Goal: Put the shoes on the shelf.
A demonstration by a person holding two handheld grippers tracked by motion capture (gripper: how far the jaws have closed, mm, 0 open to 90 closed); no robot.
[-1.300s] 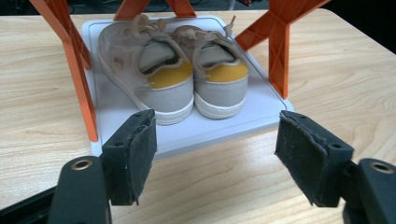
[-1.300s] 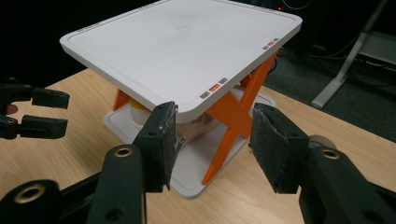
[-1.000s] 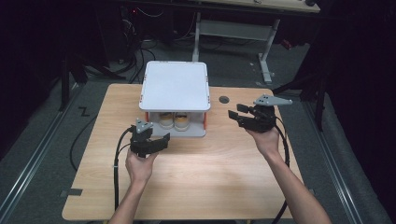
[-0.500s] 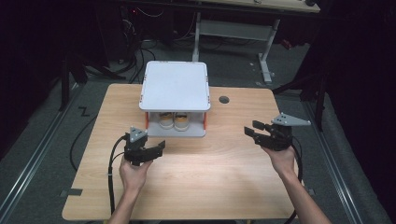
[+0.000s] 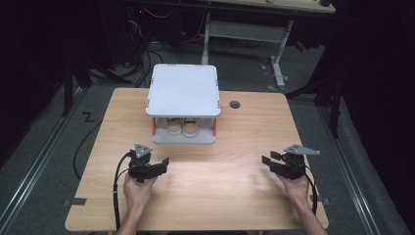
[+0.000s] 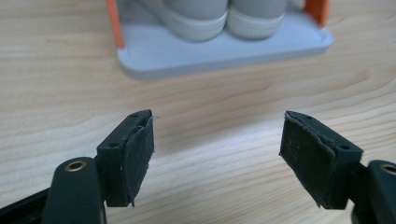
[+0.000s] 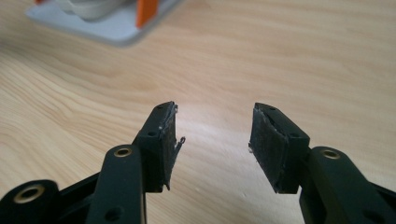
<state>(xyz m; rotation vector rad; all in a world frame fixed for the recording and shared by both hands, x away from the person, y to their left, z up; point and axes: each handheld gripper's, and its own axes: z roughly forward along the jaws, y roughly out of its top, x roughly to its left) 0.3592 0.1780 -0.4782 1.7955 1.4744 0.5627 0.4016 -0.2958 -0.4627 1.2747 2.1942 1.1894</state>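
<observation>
A small grey two-level rack [image 5: 183,90] with orange posts stands at the table's back middle. A pair of pale shoes [image 5: 182,127] sits on its lower shelf, heels toward me. The shoes [image 6: 219,16] and the rack's base [image 6: 219,49] lie ahead in the left gripper view. My left gripper [image 5: 164,162] rests low over the wood, in front of the rack and to its left, open with nothing between its pads [image 6: 137,156]. My right gripper [image 5: 268,159] sits low at the table's right side, open and empty. The rack's corner [image 7: 121,23] lies far up-left in the right gripper view.
The wooden table [image 5: 205,196] carries a round cable hole [image 5: 235,104] behind the rack's right side. Cables trail from both grippers off the front edge. Dark floor, rails and desk legs surround the table.
Both hands have come down and back toward the table's front edge. The right hand has dropped farther and moved out to the right. Both grippers stay open and empty.
</observation>
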